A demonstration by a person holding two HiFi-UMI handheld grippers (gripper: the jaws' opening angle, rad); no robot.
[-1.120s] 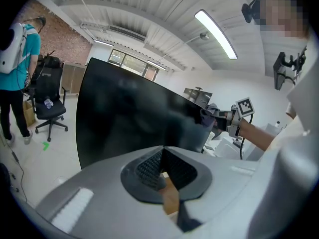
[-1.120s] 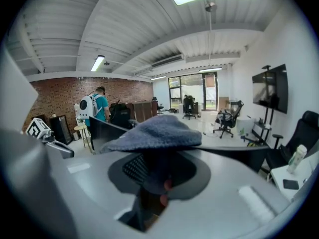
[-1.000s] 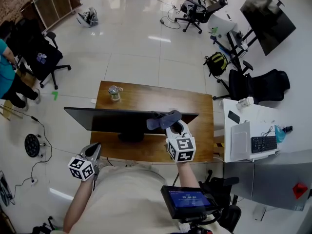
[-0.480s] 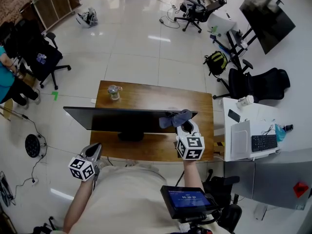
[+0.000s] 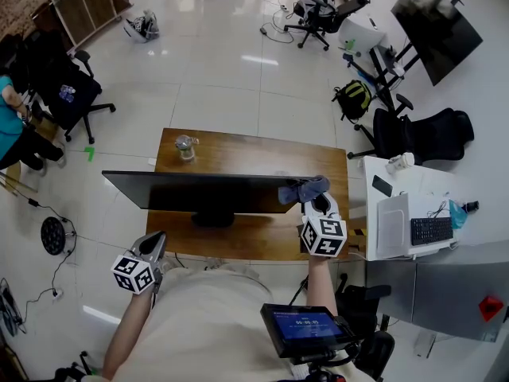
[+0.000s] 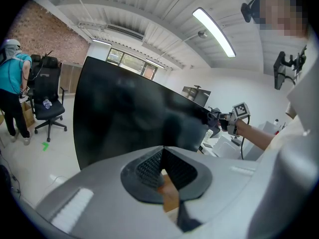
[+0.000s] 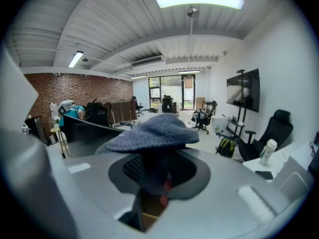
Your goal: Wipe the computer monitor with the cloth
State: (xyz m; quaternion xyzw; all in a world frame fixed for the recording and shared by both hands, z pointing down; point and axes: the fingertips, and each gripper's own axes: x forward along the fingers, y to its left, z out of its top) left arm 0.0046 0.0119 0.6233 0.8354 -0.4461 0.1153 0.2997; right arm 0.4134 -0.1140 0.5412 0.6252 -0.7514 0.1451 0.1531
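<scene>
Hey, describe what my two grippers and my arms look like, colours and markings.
Both the left gripper and right gripper have light grey bodies, each carrying a white cube with black square markers. Their jaws have dark ribbed pads. The person wears a light beige top; the forearms are uncovered.

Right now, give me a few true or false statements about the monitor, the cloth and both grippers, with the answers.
The right gripper is shut on the cloth. True.
The cloth is at the left end of the monitor. False: it is at the right end of the top edge.
The left gripper holds a second cloth. False: its jaws are together, with nothing between them.
A jar stands on the desk beyond the monitor. True.
</scene>
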